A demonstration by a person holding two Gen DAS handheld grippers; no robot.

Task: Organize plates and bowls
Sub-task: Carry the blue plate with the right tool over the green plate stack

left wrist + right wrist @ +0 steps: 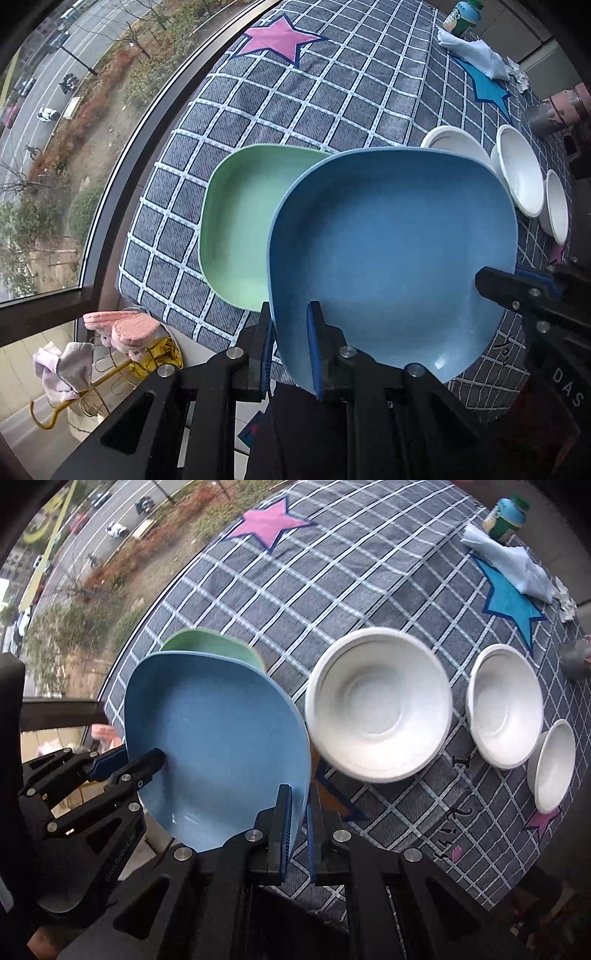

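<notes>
Blue plate (391, 254) carried above the bench (332, 96), left tool (290, 343) and right tool (297, 821) each clenched on its rim, overlapping the green plate (240, 221) at ten o'clock. Stacking apparently unfinished: three white bowls (376, 705) lie separate at three o'clock. Legible writing: "DAS" on one tool body; bottle label (508, 517) unreadable.

On the right tool's (491, 284) black body, at the right edge of my left wrist view, I read the white letters "DAS". On the left tool's (147, 760) black body, in my right wrist view, I make out faint grey lettering, apparently "GenRobot.AI". Dark script marks on the checked cloth (369, 572) stay unreadable to me.
</notes>
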